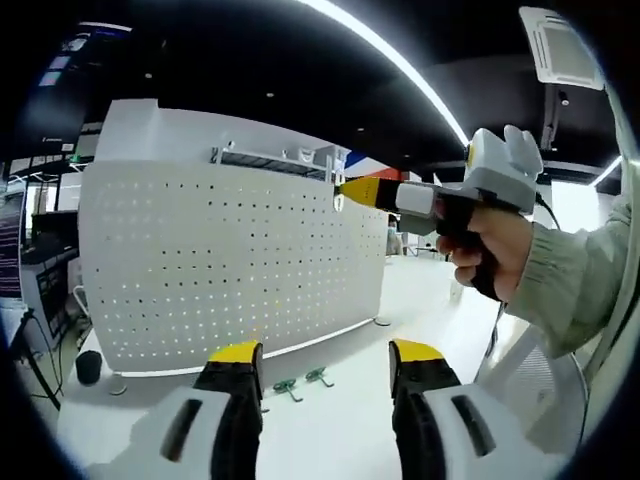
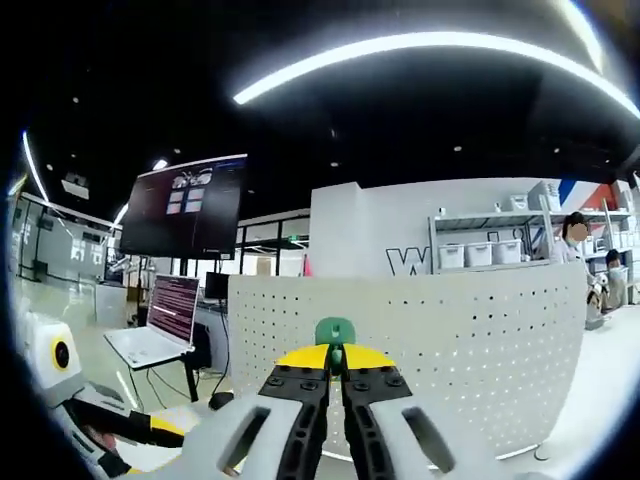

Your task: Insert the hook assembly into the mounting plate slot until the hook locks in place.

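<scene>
A white pegboard mounting plate (image 1: 230,265) stands upright on the white table (image 1: 330,440). Two green hooks (image 1: 302,382) lie on the table just in front of its base. My left gripper (image 1: 326,352) is open above the table, nothing between its yellow-tipped jaws. My right gripper (image 1: 348,191), held by a hand, points its tip at the plate's upper right edge. In the right gripper view, my right gripper (image 2: 335,360) is shut on a green hook (image 2: 335,330), close to the perforated plate (image 2: 450,350). Whether the hook touches the plate I cannot tell.
A laptop (image 2: 155,335) sits on a side table left of the plate, under a large dark screen (image 2: 185,205). Shelves with bins (image 2: 480,250) and people stand behind at the right. The person's sleeve (image 1: 580,280) fills the right side.
</scene>
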